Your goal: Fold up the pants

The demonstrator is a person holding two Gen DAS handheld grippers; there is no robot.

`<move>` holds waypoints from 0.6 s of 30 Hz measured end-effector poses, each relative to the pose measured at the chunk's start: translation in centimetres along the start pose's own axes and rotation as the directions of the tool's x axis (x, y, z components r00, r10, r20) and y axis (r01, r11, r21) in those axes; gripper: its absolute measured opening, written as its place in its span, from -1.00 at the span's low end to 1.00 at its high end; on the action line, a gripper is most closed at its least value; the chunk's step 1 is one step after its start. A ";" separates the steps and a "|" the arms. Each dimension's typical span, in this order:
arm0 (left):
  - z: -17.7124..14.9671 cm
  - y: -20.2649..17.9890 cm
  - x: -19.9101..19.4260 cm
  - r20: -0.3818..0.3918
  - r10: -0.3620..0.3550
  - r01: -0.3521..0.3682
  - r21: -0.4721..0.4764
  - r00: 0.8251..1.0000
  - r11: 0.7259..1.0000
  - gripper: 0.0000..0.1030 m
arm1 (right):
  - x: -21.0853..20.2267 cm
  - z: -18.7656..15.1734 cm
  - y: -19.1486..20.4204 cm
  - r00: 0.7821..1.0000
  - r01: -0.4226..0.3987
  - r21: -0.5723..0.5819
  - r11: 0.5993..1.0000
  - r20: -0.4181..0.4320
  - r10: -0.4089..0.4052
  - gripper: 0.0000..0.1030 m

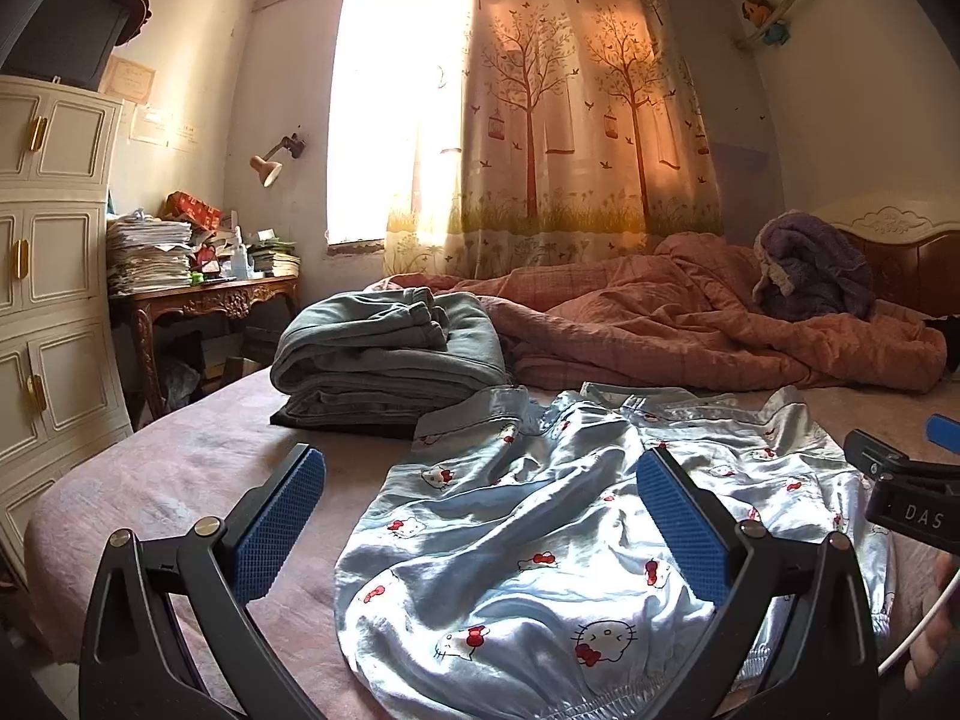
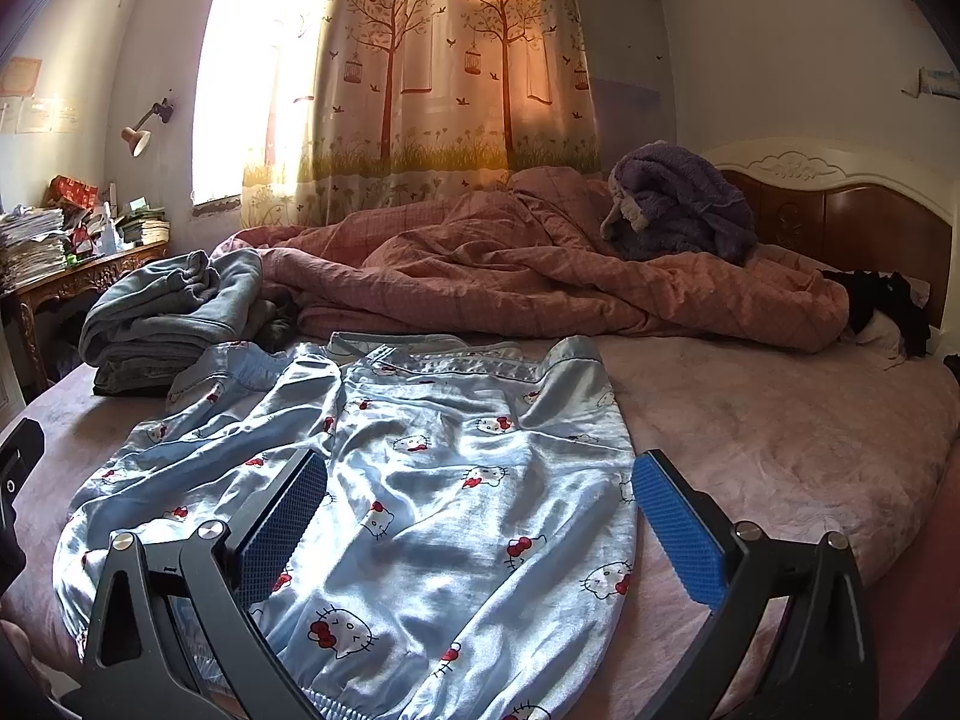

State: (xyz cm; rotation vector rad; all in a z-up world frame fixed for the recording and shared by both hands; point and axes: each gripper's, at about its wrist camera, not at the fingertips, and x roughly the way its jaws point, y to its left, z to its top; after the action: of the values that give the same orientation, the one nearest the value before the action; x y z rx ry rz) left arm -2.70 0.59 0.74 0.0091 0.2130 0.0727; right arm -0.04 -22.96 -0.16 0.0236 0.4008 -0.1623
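While the light-blue satin pajama pants [image 1: 558,546] lie spread and wrinkled on the pink bed sheet [image 1: 180,480], no finished fold is visible; by this evidence the task stands at or near its start. The garment fills the lower centre of both wrist views. A gathered elastic edge runs along the bottom of each frame, nearest the cameras, and the far edge lies at mid-frame, just short of the rumpled pink quilt [image 2: 510,264].

The left hand-held gripper [image 1: 480,534] has its fingers spread wide, with nothing between the blue pads. It hovers over the left part of the pants. The right hand-held gripper [image 2: 480,534] is likewise spread and empty, positioned over the right border of the fabric.

Remaining work, as judged: smooth the wrinkles, bring the legs together, then fold the length.

Clearances:
- Left of centre, a stack of folded grey garments [image 1: 384,354] sits touching or just beside the far left corner of the pants; room on that side is limited.
- Lower right of the right wrist view shows bare sheet, giving free working space.
- The bed edge falls away at lower left of the left wrist view.
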 end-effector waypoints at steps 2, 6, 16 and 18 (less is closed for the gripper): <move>-0.1 0.1 0.1 -0.010 -0.031 0.031 -0.007 0.999 0.999 1.00 | -0.1 0.1 0.3 1.000 0.009 -0.013 1.000 0.005 -0.009 0.99; -0.1 0.1 -0.1 0.002 -0.018 0.018 -0.007 1.000 1.000 1.00 | -1.1 -0.1 0.7 0.999 0.008 -0.031 0.999 0.047 -0.007 0.99; -0.2 0.5 0.3 -0.024 -0.002 0.001 -0.030 1.000 1.000 1.00 | -1.8 -0.4 1.2 0.998 0.007 -0.068 0.998 0.061 -0.003 0.99; -0.2 0.8 0.6 -0.042 -0.001 -0.001 -0.044 0.999 0.999 1.00 | -1.3 -0.3 0.7 0.999 0.003 -0.047 0.999 0.039 -0.001 0.99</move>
State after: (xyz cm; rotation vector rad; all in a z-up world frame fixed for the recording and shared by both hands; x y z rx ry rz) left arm -2.23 1.46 0.44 -0.0365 0.2529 0.0777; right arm -1.27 -22.08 0.06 -0.0267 0.3655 -0.1550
